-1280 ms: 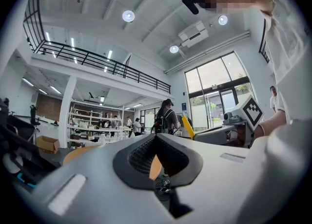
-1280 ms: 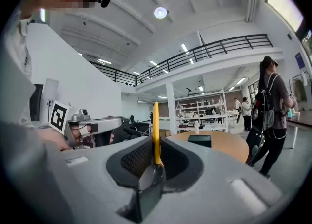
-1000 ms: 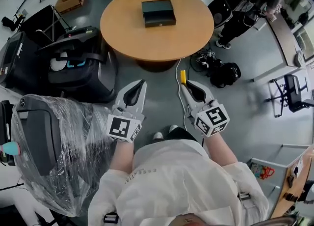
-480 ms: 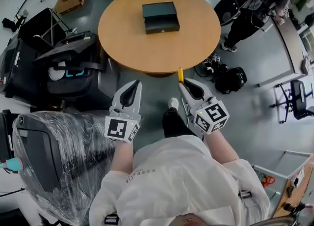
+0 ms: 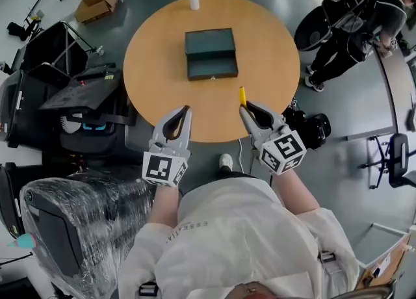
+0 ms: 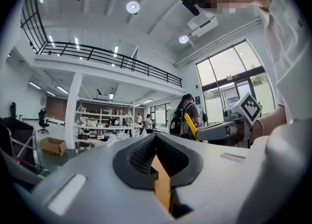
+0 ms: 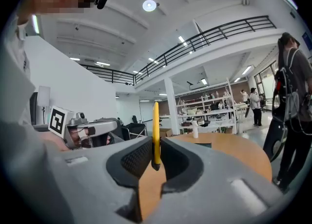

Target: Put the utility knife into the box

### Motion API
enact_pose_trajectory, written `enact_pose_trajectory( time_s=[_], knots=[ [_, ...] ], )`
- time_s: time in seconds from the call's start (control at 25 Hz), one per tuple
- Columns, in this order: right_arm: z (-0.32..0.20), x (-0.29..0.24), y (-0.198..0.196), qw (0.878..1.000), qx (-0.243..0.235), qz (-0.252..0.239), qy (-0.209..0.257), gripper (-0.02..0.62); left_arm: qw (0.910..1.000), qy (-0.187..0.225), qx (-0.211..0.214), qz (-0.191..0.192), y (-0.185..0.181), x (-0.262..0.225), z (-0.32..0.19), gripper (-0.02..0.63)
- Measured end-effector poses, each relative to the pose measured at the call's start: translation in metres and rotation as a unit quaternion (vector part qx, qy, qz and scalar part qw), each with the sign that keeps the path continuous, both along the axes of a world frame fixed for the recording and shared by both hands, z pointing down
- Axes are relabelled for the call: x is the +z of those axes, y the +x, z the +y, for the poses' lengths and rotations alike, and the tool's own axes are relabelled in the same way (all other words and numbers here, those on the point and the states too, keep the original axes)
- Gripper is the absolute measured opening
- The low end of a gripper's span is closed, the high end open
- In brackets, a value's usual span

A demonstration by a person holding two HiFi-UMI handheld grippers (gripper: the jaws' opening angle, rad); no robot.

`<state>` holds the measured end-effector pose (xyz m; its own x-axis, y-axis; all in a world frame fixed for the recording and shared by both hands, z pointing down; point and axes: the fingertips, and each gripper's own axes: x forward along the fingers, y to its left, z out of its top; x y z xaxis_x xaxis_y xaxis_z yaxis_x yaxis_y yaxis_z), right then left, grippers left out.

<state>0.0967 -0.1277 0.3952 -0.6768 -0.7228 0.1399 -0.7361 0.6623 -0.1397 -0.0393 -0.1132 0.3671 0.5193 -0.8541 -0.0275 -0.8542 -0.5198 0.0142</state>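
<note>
Left hand-held gripper (image 5: 187, 109) jaws together, empty; right hand-held gripper (image 5: 244, 106) clamps utility knife (image 5: 242, 95); both level.

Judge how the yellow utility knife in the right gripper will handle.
The utility knife looks stiff: it stands straight out of the jaws without sagging. Probably light, since the right gripper holds it by one end alone. Slim and pinched at its end, it might pivot if bumped; laid down, it likely won't roll.

Head view steeply down, gripper views level, all sharing table (image 5: 273, 64)
</note>
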Motion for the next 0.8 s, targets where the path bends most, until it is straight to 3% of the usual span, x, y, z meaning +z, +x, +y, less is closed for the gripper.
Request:
enact_pose_trajectory(
  time_s=[0.16,0.48,0.8],
  knots=[
    [-0.05,0.004,0.005,1.0,-0.016,0.002,-0.003,0.041,0.9998,0.001,-0.02,-0.009,0.007,0.002,-0.042,0.017],
    [-0.1,0.019,0.001,0.999,-0.034,-0.007,-0.023,0.041,0.9992,-0.009,-0.027,-0.027,0.012,0.016,-0.093,0.017],
    [-0.14,0.026,-0.024,0.998,-0.046,-0.013,-0.049,0.041,0.9994,-0.033,-0.012,0.001,0.002,0.035,-0.149,0.017]
  ],
)
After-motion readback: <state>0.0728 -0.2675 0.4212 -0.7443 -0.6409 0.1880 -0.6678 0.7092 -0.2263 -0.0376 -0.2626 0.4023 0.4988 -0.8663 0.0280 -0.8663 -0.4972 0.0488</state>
